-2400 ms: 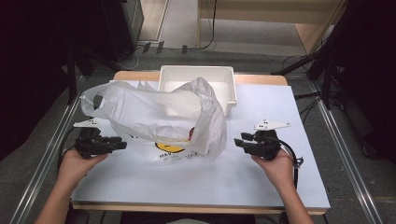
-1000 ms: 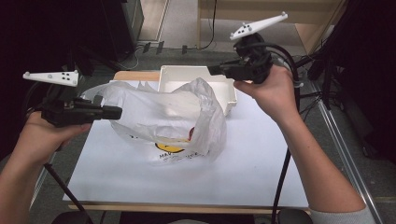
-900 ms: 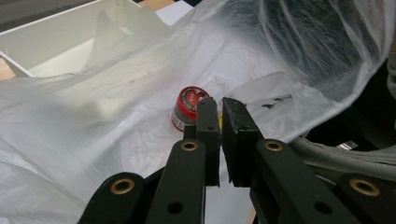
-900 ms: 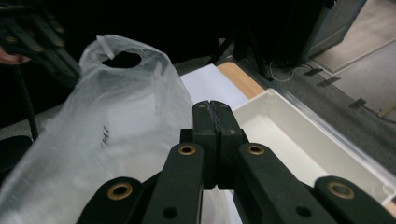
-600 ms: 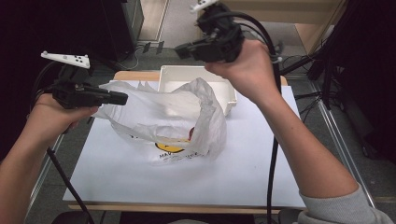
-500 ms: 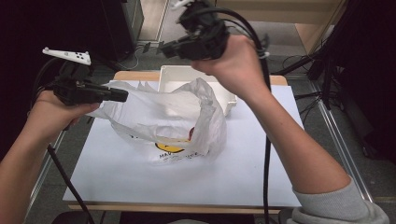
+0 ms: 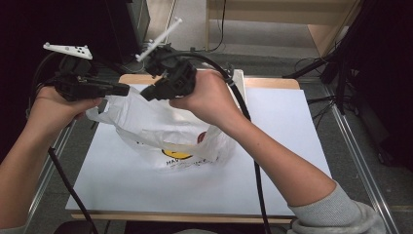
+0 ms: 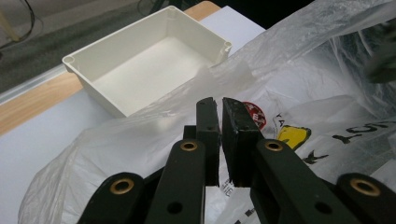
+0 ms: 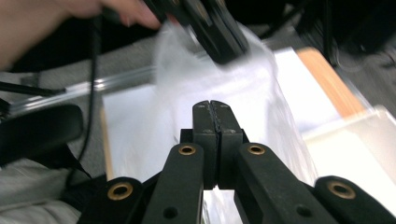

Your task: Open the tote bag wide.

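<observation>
We find print on the plastic bag alone. In the high view a yellow mark sits on its near side over a dark line of letters that starts with "HA"; the rest is too small for us to read. In the left gripper view we see black letters, creased and unreadable.
</observation>
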`<action>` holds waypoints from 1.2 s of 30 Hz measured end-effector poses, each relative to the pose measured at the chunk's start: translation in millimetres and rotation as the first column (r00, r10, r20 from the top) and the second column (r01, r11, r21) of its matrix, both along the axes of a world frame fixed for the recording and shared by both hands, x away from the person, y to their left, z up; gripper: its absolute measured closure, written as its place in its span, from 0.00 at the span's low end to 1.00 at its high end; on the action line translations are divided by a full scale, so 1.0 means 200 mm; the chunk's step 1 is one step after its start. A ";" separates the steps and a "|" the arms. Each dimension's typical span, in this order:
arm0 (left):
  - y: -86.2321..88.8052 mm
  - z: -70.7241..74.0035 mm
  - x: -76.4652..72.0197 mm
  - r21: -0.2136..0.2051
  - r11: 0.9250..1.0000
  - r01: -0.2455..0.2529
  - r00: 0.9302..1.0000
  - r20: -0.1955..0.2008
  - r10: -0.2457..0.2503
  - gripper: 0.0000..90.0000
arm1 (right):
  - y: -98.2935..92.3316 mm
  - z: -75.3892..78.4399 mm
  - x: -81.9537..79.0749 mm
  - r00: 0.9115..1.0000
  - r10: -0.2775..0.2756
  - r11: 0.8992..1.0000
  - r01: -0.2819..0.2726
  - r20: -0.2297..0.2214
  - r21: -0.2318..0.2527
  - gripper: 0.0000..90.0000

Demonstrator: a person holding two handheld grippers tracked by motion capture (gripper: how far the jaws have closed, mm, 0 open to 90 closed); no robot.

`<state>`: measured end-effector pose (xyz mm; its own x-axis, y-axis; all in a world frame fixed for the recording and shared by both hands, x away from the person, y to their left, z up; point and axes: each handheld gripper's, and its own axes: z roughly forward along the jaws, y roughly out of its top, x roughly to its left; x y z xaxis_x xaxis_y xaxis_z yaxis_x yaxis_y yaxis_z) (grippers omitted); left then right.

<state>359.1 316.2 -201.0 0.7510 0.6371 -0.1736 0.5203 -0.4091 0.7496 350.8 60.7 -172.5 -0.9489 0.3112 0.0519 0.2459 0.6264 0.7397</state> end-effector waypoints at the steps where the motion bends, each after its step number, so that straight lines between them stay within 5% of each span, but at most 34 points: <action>1: 0.00 0.00 0.00 0.000 1.000 0.000 1.000 0.000 0.000 0.97 | 0.00 0.00 0.00 1.000 0.000 1.000 0.000 0.000 0.000 1.00; 5: -0.06 -0.01 0.00 0.023 1.000 0.020 0.999 0.039 -0.021 0.97 | -0.15 -0.10 0.02 0.999 -0.043 0.999 0.043 0.023 -0.020 1.00; 18: -0.29 -0.09 0.05 0.109 0.992 0.063 0.998 -0.003 -0.063 0.97 | -0.49 -0.27 0.06 0.985 -0.174 0.984 0.174 0.003 -0.027 1.00; 23: -0.33 -0.12 0.06 0.113 0.991 0.078 0.997 -0.012 -0.077 0.97 | -0.65 -0.33 0.06 0.971 -0.240 0.971 0.239 -0.008 -0.027 1.00; 36: -0.39 -0.21 0.05 0.129 0.988 0.090 0.996 -0.018 -0.088 0.96 | -0.79 -0.45 0.07 0.944 -0.327 0.945 0.325 -0.041 -0.045 1.00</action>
<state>369.4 238.8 -243.7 0.8042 0.5854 -0.1030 0.4858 -0.5476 0.6813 365.5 -96.9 -263.2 -0.7921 0.6055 0.0765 0.4750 0.5329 0.7003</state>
